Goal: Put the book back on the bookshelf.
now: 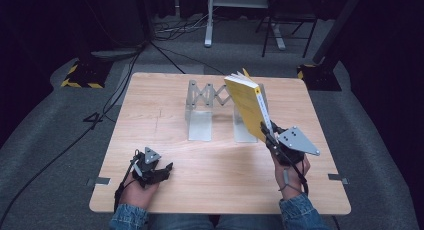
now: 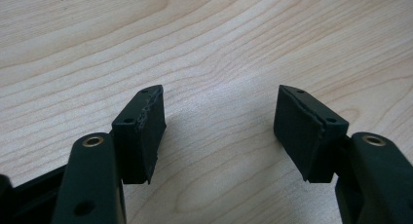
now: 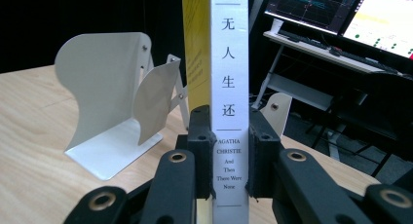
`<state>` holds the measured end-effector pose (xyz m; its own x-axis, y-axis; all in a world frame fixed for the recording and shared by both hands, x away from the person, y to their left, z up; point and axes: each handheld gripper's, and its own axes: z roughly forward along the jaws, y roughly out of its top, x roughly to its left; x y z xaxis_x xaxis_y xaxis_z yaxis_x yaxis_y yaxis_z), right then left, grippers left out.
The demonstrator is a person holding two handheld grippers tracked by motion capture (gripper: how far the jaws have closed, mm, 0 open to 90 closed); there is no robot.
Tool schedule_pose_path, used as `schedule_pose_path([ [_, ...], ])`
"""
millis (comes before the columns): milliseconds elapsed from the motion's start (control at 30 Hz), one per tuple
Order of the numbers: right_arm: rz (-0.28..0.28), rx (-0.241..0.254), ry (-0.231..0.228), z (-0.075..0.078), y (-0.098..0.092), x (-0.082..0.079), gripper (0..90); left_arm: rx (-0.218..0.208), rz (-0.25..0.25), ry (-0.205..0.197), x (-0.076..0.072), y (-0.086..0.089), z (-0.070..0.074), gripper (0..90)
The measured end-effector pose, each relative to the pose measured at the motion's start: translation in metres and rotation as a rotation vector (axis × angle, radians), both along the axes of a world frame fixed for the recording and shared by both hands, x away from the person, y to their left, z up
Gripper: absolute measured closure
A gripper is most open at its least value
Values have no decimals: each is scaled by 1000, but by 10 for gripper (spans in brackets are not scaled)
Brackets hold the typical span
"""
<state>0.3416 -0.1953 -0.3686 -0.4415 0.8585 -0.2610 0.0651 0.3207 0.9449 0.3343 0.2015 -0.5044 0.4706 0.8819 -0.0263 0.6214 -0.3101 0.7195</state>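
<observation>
The right gripper (image 1: 270,135) sits at about four o'clock on the wooden surface (image 1: 210,170), its jaws clamped on the lower spine of a yellow paperback (image 1: 247,107) that is lifted clear of the surface and leans toward eleven o'clock. In the right gripper view the white spine of the paperback (image 3: 229,87) stands upright between the two black pads, which press it from either side; Chinese characters run down it above the words "Agatha Christie" and "And Then There Were None", while the foot of the spine is cut off at the bottom edge and only a thin strip of the yellow cover shows to its left. Behind the book, toward twelve o'clock, stands an expanding metal bookend rack (image 1: 207,107); its right-hand plate is partly hidden behind the book in the high view, and in the right gripper view the rack (image 3: 109,102) shows two curved plates, with a third mostly hidden behind the spine. The left gripper (image 1: 161,171) rests at about seven o'clock near the surface's front edge, well apart from the book. Its jaws stand wide with nothing between them, only bare wood grain, and the left gripper (image 2: 219,131) has its bodies cut off by the frame's lower edge.
</observation>
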Motion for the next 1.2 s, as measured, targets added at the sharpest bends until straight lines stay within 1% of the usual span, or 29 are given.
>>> schedule_pose_path([
  [233,-21,54,13,6,1,18,763,1,0,0,0,0,0,366],
  [367,-45,70,20,6,3,27,763,0,-1,1,0,0,0,366],
  [500,-61,73,18,5,7,37,763,2,-4,1,0,0,0,359],
  [633,-71,80,16,2,11,43,763,6,-6,0,0,0,0,356],
  [800,-85,145,23,-2,14,52,763,7,-8,1,0,0,0,350],
  [867,-89,161,21,-3,16,55,763,7,-9,1,0,0,0,349],
  [1067,-105,160,26,-7,22,63,763,7,-9,1,0,0,0,349],
  [1200,-116,174,31,-11,23,67,762,7,-9,1,0,0,0,349],
])
